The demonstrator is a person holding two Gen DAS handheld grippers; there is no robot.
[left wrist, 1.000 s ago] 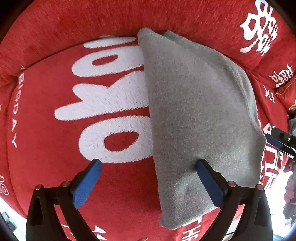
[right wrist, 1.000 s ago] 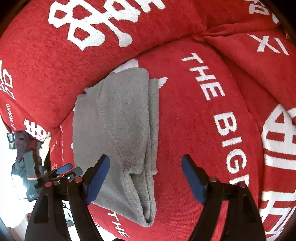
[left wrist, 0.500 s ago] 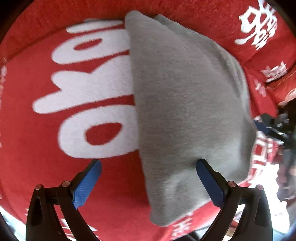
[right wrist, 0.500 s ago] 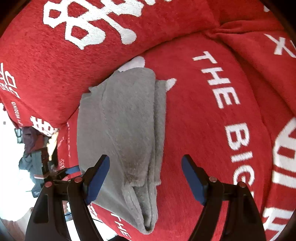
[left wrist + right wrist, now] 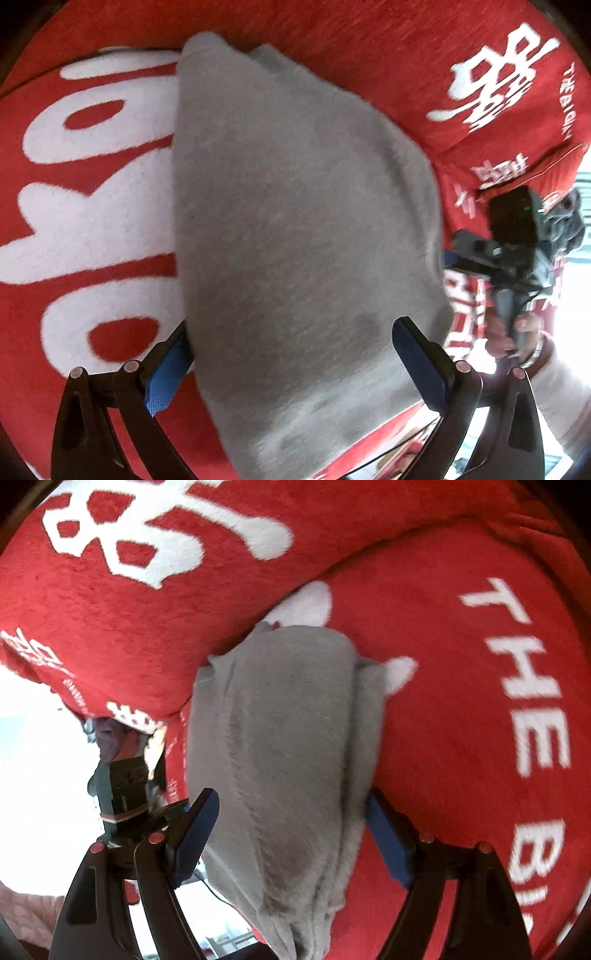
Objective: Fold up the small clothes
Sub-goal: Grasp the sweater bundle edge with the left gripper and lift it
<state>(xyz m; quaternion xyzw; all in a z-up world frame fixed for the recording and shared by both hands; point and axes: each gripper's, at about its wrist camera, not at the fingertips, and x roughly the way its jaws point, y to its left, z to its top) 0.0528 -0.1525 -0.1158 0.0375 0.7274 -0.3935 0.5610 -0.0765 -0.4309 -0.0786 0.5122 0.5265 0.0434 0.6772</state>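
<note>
Left wrist view: the left gripper (image 5: 291, 363) stands wide open, its blue pads astride the near end of the cloth (image 5: 295, 221), holding nothing. The cloth, grey and fleecy, lies folded lengthwise on the red cover (image 5: 92, 221), its far end against the backrest (image 5: 369, 55). It looks light, soft and limp, so it should sag wherever it is not supported; the thick near edge seems the best place to pinch. The right gripper (image 5: 480, 258) shows at the cloth's right side, a hand (image 5: 517, 332) behind it.

Right wrist view: the right gripper (image 5: 291, 840) is also wide open and empty, pads flanking the cloth's (image 5: 288, 757) near end; whether they touch it is unclear. Layered edges run along its right side, and a grip there should catch them all. Only the backrest (image 5: 147, 609) crowds the far end. The left gripper (image 5: 125, 786) is at the left.
</note>
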